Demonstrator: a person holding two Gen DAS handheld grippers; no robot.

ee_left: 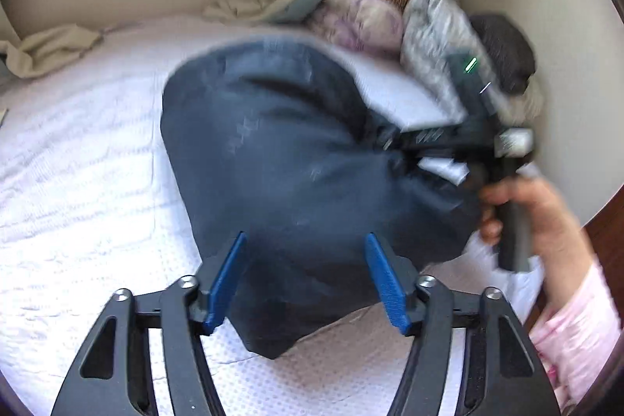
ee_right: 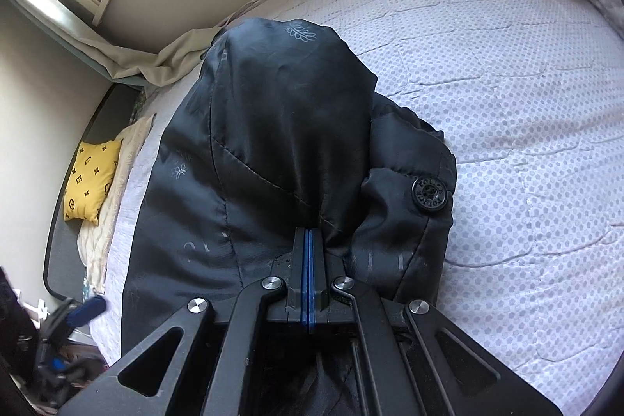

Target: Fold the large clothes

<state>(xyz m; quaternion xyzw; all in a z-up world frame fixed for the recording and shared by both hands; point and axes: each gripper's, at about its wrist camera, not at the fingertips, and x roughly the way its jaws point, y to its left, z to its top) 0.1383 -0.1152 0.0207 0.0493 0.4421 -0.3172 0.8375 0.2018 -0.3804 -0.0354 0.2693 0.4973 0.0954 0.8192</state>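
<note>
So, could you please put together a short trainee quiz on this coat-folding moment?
1. True or false: the right gripper is shut on the dark coat.
2. How do the left gripper's jaws stand? A) wide open B) shut on the coat C) shut on a pillow
3. Fill in: the coat's big button lies over the white ____.

Key: 1 true; 2 A; 3 bedspread.

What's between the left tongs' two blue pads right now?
Left wrist view: dark coat fabric fills the gap between the open left tongs, not yet clamped. The right tongs are shut on the coat's lining.
</note>
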